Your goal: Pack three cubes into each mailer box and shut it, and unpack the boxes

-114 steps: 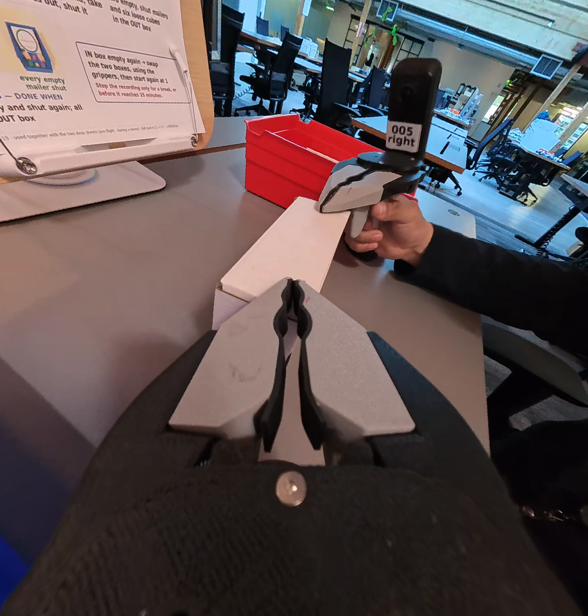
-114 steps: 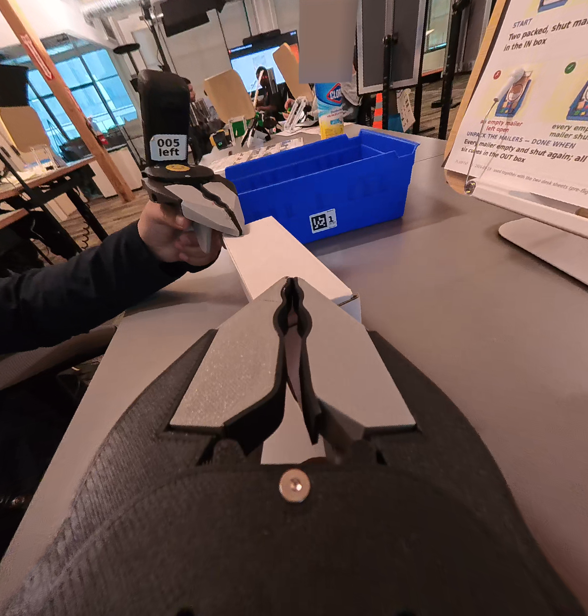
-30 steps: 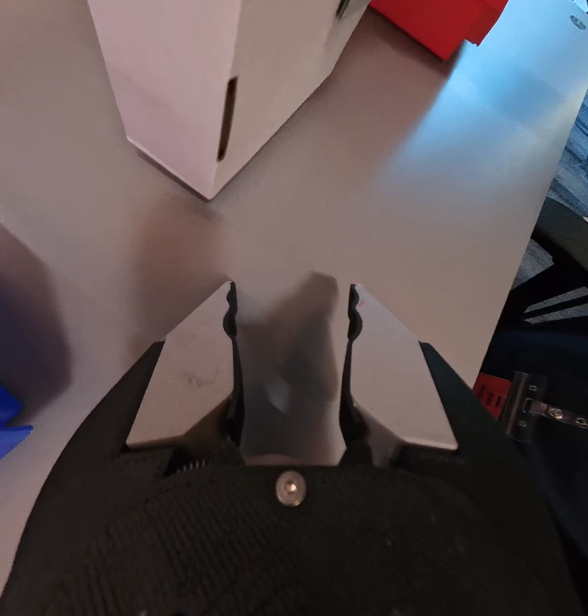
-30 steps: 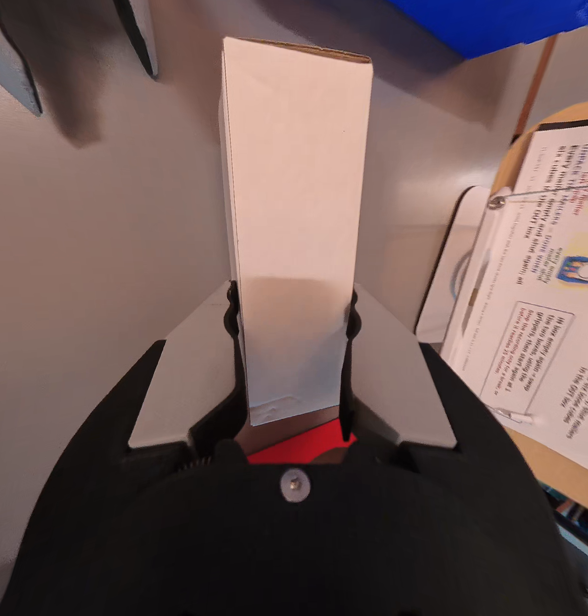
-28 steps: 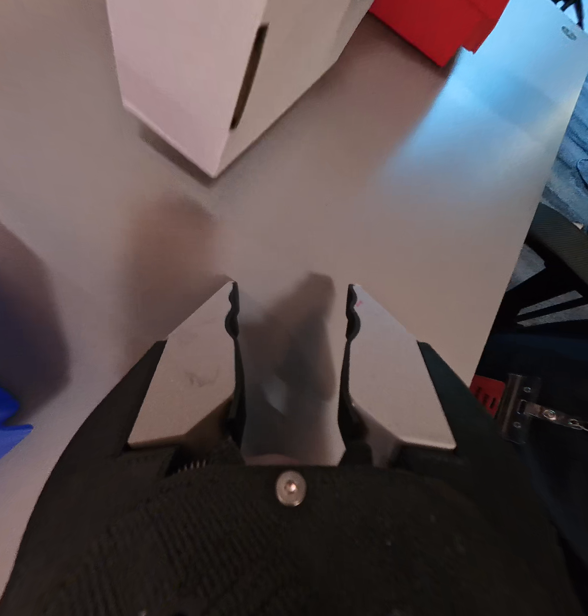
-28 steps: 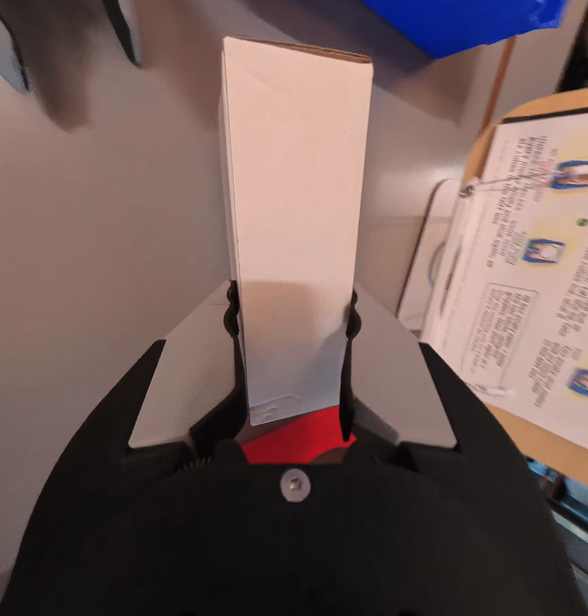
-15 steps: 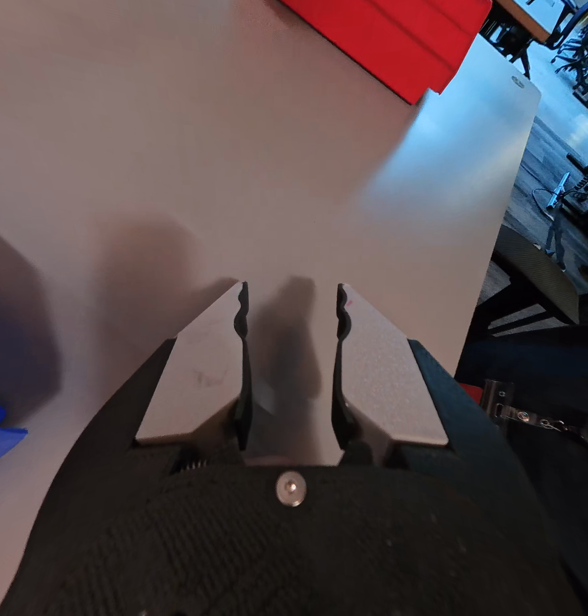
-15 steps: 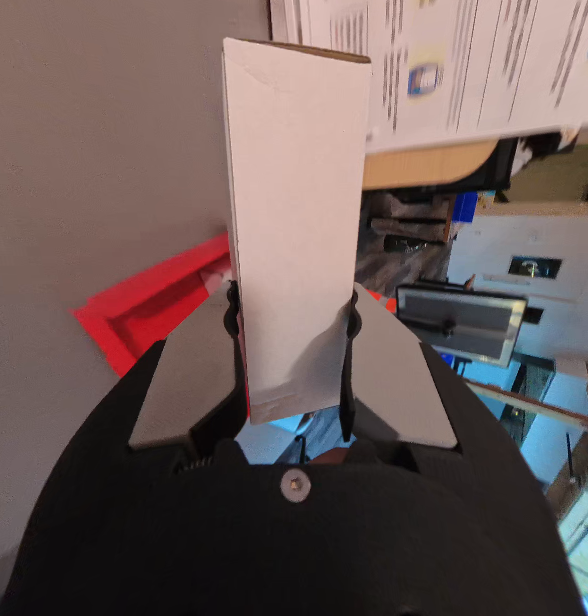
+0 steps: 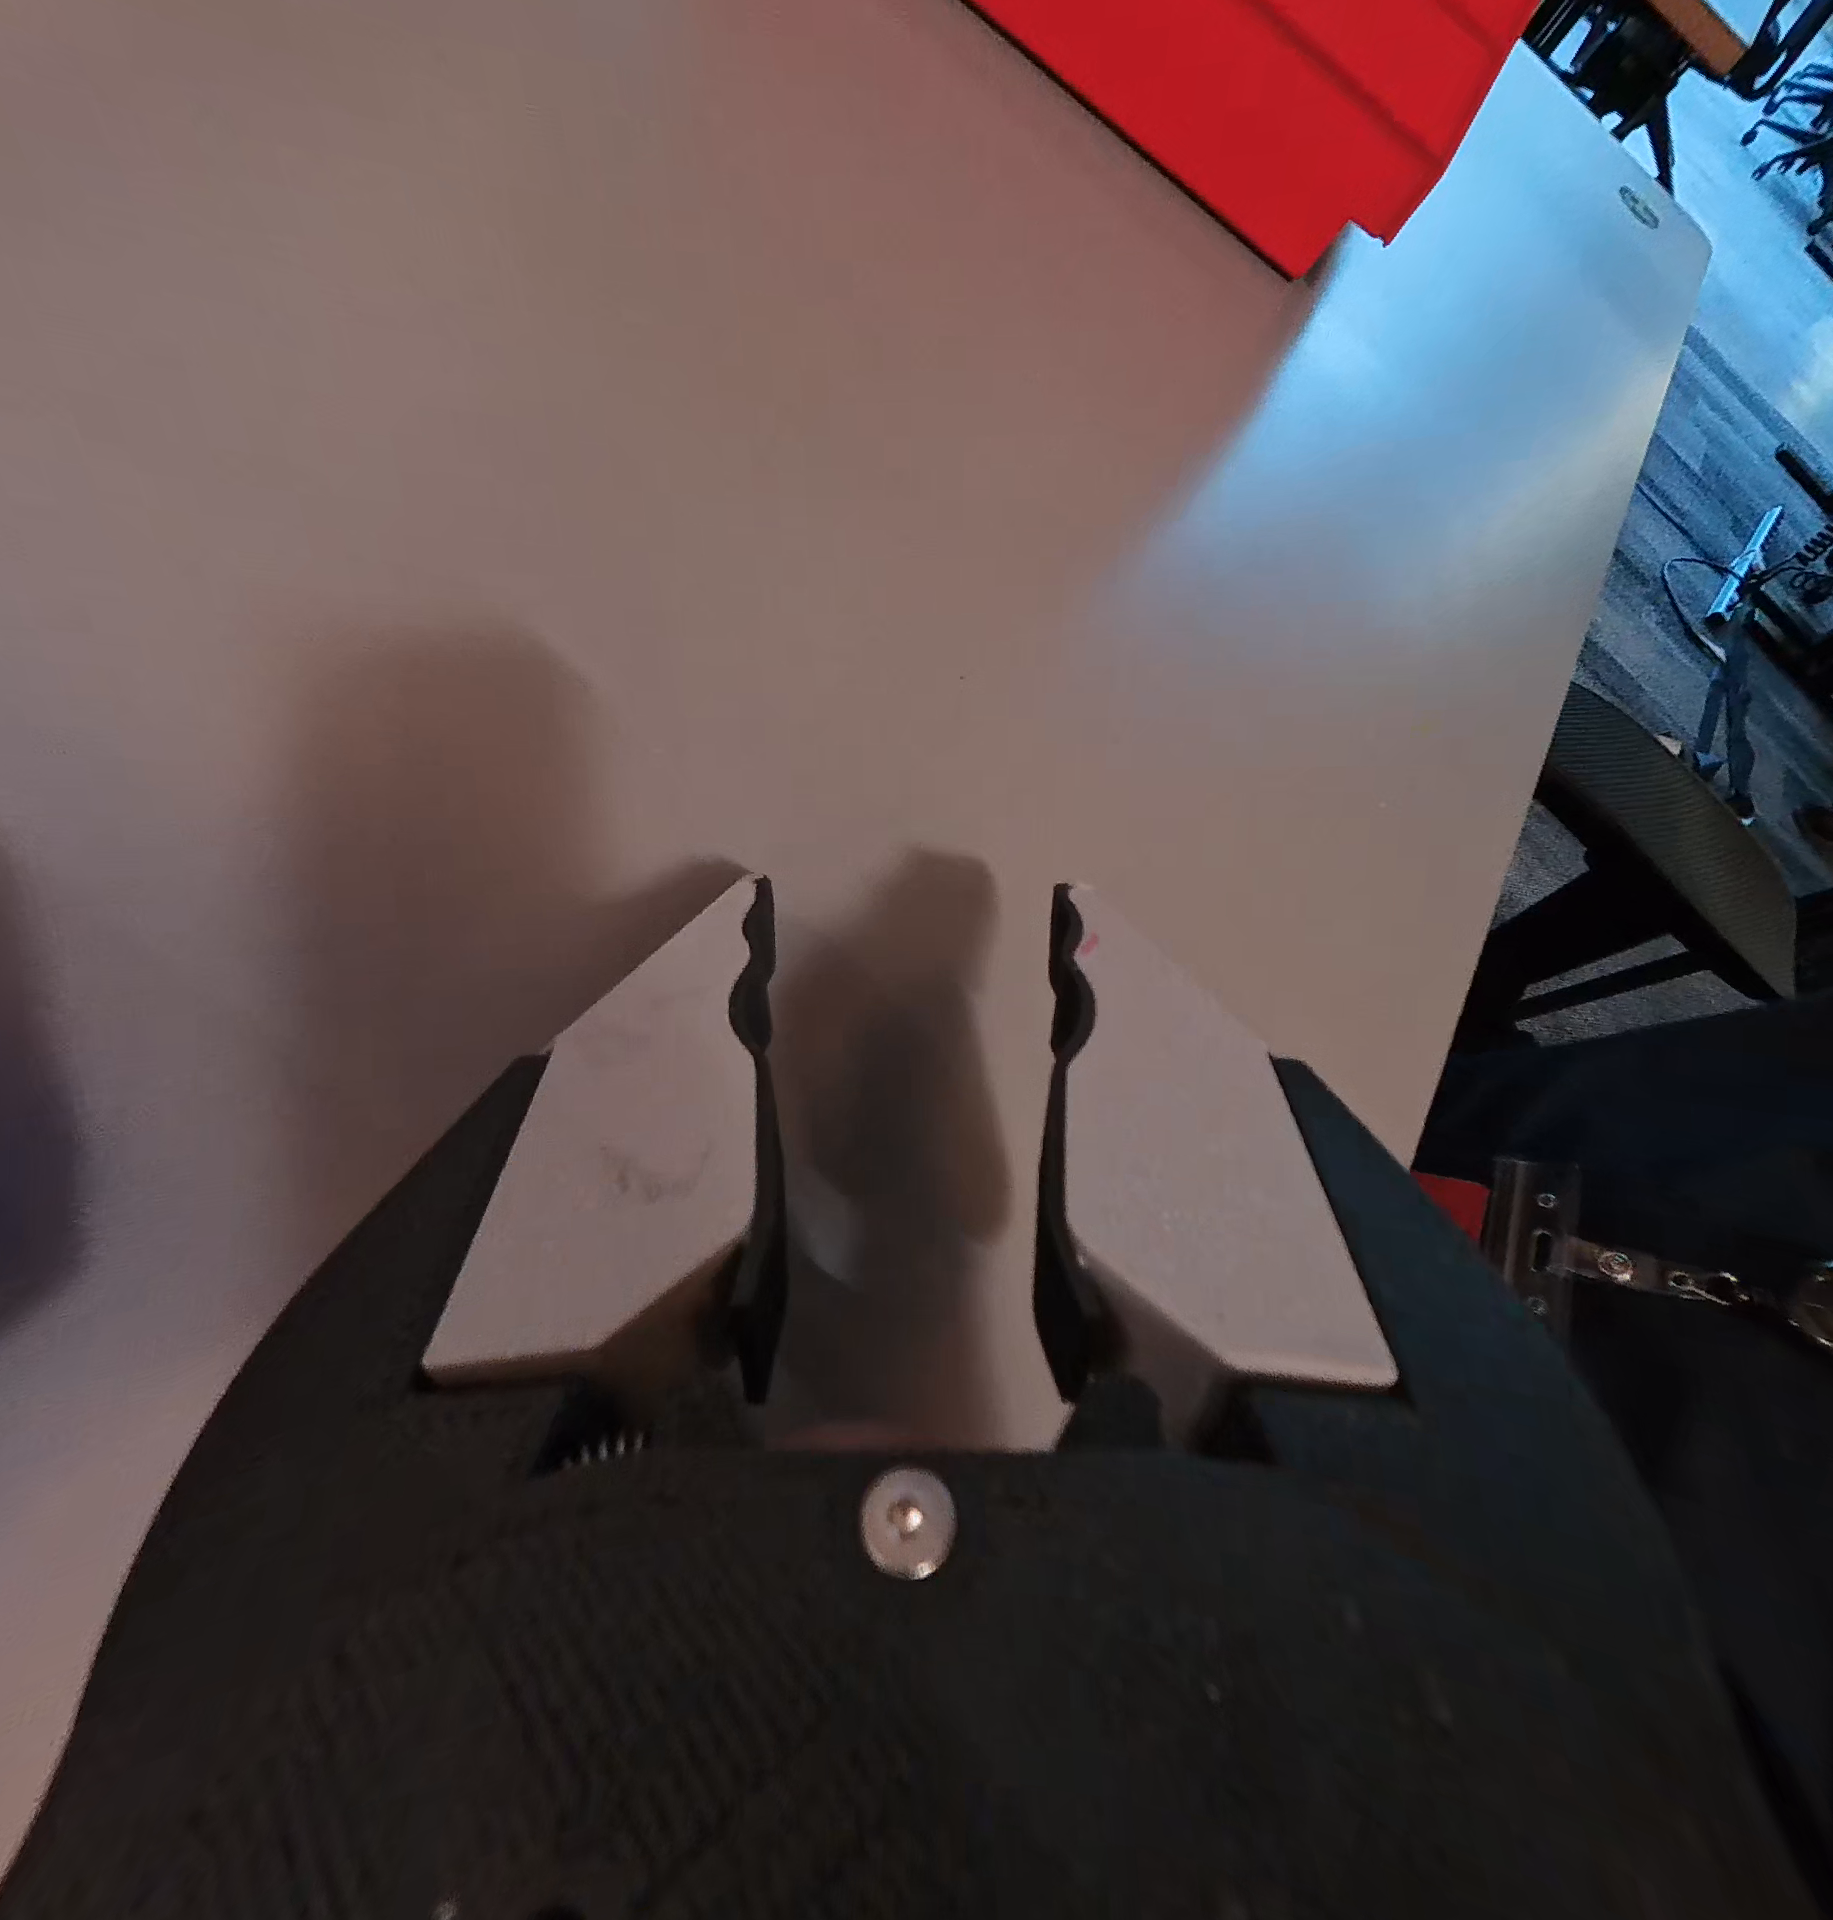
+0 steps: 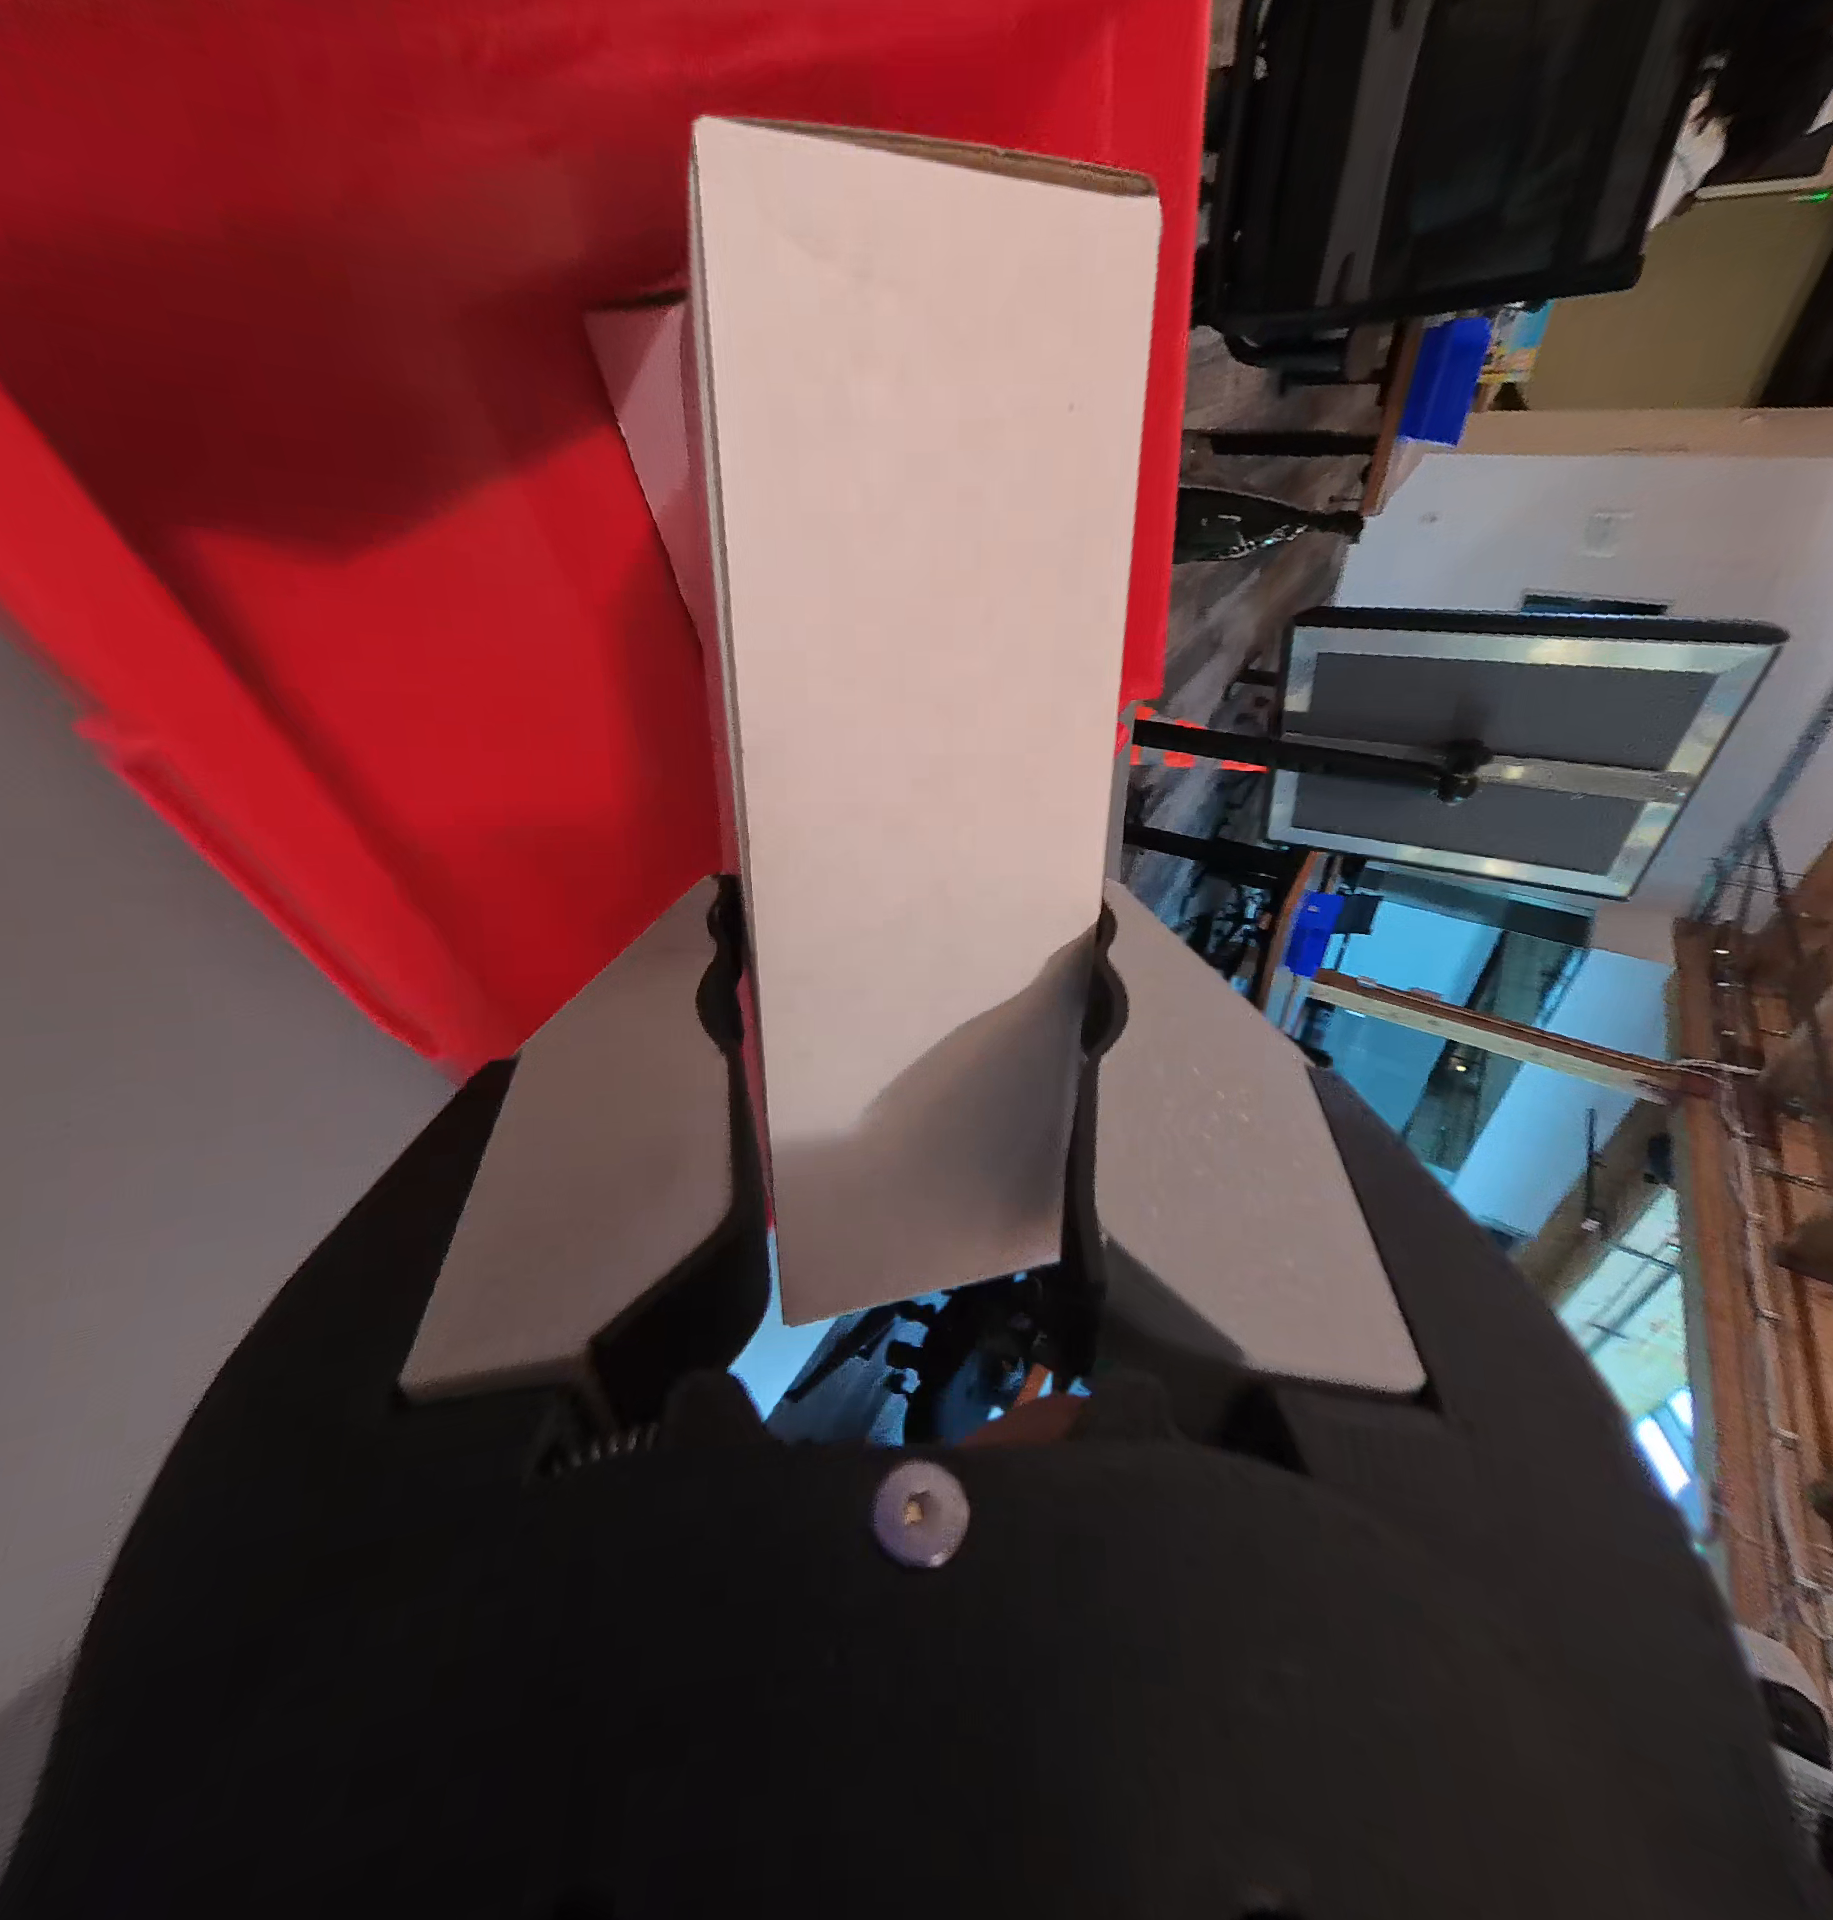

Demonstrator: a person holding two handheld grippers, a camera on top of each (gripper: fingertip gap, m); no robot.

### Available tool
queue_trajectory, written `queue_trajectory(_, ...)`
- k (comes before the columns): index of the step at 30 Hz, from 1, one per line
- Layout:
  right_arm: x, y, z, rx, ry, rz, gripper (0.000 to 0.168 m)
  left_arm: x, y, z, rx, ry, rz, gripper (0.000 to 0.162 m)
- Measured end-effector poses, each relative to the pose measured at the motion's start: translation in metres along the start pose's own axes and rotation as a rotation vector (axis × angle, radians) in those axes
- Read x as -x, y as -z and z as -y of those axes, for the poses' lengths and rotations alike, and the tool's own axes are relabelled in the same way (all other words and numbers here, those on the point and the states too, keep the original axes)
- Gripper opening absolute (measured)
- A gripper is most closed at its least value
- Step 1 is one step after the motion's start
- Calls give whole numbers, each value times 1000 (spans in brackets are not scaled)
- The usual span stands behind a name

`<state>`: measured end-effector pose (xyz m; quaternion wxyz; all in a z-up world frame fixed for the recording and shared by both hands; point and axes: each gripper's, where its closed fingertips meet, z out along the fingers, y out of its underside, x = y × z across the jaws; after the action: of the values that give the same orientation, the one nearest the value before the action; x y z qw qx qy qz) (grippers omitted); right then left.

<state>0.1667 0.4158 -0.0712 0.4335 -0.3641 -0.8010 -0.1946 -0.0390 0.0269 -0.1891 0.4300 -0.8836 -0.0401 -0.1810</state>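
The right claw [image 10: 907, 966] is pinching a white mailer box [image 10: 922, 582] near its closer end, one finger on each long side face, so the box runs straight out from the claw along the line of the fingers. Its far end reaches over the red bin [image 10: 392, 436] — the wrist view is rolled, so the bin fills the upper left with its rim slanting across, and the box's tip lies inside that rim's outline. Just behind the box's left edge a second white cardboard piece [image 10: 642, 416] shows against the red; whether it is a flap of this box or another mailer lying in the bin cannot be told. The grey surface [image 10: 164, 935] sits on the near side of the bin's wall. The left claw [image 9: 907, 966] is spread and holds nothing, hanging over bare surface with only a corner of the red bin at the far upper right of its view — well apart. The right claw is plainly the nearer to the bin, and the likely next step, judging from this, is lowering the box lengthwise into it.
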Motion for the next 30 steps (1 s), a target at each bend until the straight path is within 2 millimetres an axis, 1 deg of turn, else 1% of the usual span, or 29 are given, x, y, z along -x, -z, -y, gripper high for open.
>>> queue_trajectory(2,5,-15,-1,-1,17,-33,64,-1,0,0,-5,6,-3,51)
queue_trajectory(4,8,-22,-1,-16,23,-51,63,-2,1,1,-13,17,-14,51)
queue_trajectory(6,11,-17,5,-79,23,-41,62,-2,2,2,-21,33,-23,50)
queue_trajectory(9,15,-9,4,-122,38,-35,63,-2,3,3,-34,53,-35,49)
queue_trajectory(12,28,-7,1,-144,71,21,63,-1,3,3,-33,63,-39,48)
queue_trajectory(14,29,-16,-4,-115,81,-1,63,-1,3,2,-29,60,-35,48)
queue_trajectory(17,27,-31,0,-111,84,-46,63,-2,2,1,-23,59,-32,48)
queue_trajectory(19,29,-44,-3,-78,90,-44,63,-2,1,0,-17,60,-31,48)
queue_trajectory(21,34,-52,-10,-21,117,-17,64,-3,0,-1,-6,58,-32,48)
queue_trajectory(23,46,-50,-12,-12,94,111,64,-5,-1,-2,-3,54,-36,47)
queue_trajectory(24,49,-46,-12,-15,58,169,68,-6,-1,-2,-3,54,-40,47)
queue_trajectory(25,48,-42,-13,-17,27,206,72,-7,-1,-2,-3,56,-44,47)
queue_trajectory(28,43,-24,-19,-20,-27,301,67,-7,0,-1,-9,67,-57,47)
queue_trajectory(30,43,-15,-27,0,-56,357,62,-8,1,-1,-15,75,-68,47)
